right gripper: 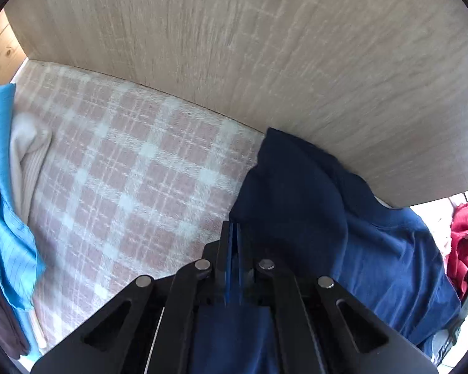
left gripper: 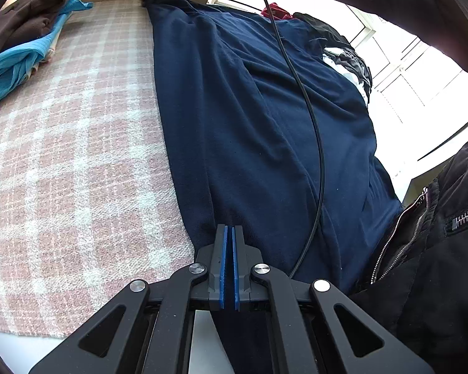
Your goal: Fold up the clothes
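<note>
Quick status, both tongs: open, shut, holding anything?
Left tongs: shut on the near edge of the navy garment.
Right tongs: shut on the same navy garment's far end, by the wooden board.

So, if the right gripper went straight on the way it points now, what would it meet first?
Most likely the navy garment itself: the right gripper has its jaws shut on that cloth, which bunches just beyond the tips. Under it lies the pink plaid blanket. Depth is unclear in this blurred view.

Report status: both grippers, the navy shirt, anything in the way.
Left gripper shut on navy shirt near edge. Right gripper shut on far end. Black cable trails across the shirt.
</note>
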{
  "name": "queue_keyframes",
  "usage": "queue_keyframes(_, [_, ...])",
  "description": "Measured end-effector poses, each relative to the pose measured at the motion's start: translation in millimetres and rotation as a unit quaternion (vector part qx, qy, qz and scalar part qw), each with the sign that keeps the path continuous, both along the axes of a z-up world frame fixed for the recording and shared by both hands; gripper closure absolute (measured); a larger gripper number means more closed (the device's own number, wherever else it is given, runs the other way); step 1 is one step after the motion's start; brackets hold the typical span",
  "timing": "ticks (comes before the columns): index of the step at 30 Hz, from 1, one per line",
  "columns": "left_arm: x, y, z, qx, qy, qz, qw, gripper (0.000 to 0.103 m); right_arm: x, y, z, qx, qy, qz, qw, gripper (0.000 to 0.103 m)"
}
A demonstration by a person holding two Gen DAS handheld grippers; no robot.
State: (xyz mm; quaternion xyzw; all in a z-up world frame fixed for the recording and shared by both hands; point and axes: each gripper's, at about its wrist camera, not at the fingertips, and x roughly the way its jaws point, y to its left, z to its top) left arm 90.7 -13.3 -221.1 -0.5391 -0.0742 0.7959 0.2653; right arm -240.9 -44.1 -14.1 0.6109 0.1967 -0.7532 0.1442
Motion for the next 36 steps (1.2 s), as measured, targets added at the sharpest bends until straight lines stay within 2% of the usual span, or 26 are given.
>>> queue_keyframes(3, [-0.5, 0.0, -0.3, -0.002, 0.001, -0.002, 1.0, 0.102, 11.2, 17.6, 30.3, -0.058, 0.01, -0.015, 0.998, 0.101])
queue_keyframes(6, [-0.8, -2.6, -0.9, 0.003, 0.0, -0.001, 1.0, 0.102, 16.5, 42.1, 66.6, -0.113, 0.042, -0.044, 0.992, 0.101])
queue_keyframes(8, [-1.3, -2.7, -0.9, 0.004, 0.0, -0.001, 1.0, 0.102, 19.4, 52.5, 68.1, -0.127, 0.039, -0.055, 0.99, 0.101])
queue_keyframes(11, [-2.2, -1.5, -0.4, 0.004, 0.0, -0.003, 1.0, 0.102, 30.3, 59.7, 52.6, -0.129, 0.02, -0.065, 0.989, 0.1])
queue_keyframes(14, [-3.5, -1.1, 0.5, 0.004, -0.003, -0.004, 1.0, 0.101, 52.6, 53.0, 55.0, -0.114, 0.003, -0.038, 0.993, 0.098])
queue_keyframes(16, [-3.6, -1.4, 1.1, 0.004, -0.005, -0.004, 1.0, 0.101, 71.8, 54.5, 80.9, -0.123, 0.034, -0.019, 0.992, 0.096])
queue_keyframes(18, [-2.7, -2.7, 2.3, 0.003, -0.012, 0.002, 0.9999, 0.101, 93.9, 64.2, 115.1, -0.132, 0.075, -0.011, 0.988, 0.089])
queue_keyframes(20, [3.8, -5.3, 5.9, 0.002, -0.017, 0.009, 0.9998, 0.101, 123.3, 79.4, 152.3, -0.159, 0.1, -0.001, 0.982, 0.086])
queue_keyframes(21, [7.7, -6.8, 8.0, 0.001, -0.018, 0.012, 0.9998, 0.101, 136.0, 87.4, 169.6, -0.174, 0.106, 0.008, 0.979, 0.085])
queue_keyframes(23, [20.3, -15.0, 13.9, 0.006, -0.02, 0.03, 0.9993, 0.101, 129.6, 102.2, 187.5, -0.202, 0.082, 0.048, 0.975, 0.084])
queue_keyframes(26, [42.8, -29.9, 23.3, 0.006, -0.023, 0.065, 0.9976, 0.101, 131.2, 99.8, 182.8, -0.207, 0.03, 0.116, 0.971, 0.084])
queue_keyframes(28, [57.9, -39.4, 28.8, 0.0, -0.025, 0.097, 0.9949, 0.101, 174.6, 119.6, 162.2, -0.215, -0.012, 0.157, 0.964, 0.084])
queue_keyframes(29, [65.5, -43.7, 31.1, -0.002, -0.027, 0.113, 0.9932, 0.101, 203.1, 144.3, 140.0, -0.216, -0.034, 0.165, 0.962, 0.084])
queue_keyframes(31, [77.9, -45.5, 34.1, -0.018, -0.024, 0.133, 0.9907, 0.101, 257.1, 169.2, 127.4, -0.222, -0.08, 0.161, 0.958, 0.083])
queue_keyframes(33, [88.1, -44.9, 35.6, -0.029, -0.02, 0.145, 0.9888, 0.101, 295.1, 201.8, 93.3, -0.229, -0.121, 0.142, 0.956, 0.078])
queue_keyframes(35, [91.4, -41.4, 33.0, -0.034, -0.022, 0.148, 0.9882, 0.101, 344.3, 230.6, 77.6, -0.215, -0.139, 0.135, 0.957, 0.077])
queue_keyframes(36, [92.0, -39.1, 31.6, -0.032, -0.02, 0.144, 0.9888, 0.101, 363.6, 238.4, 73.1, -0.211, -0.135, 0.139, 0.958, 0.077])
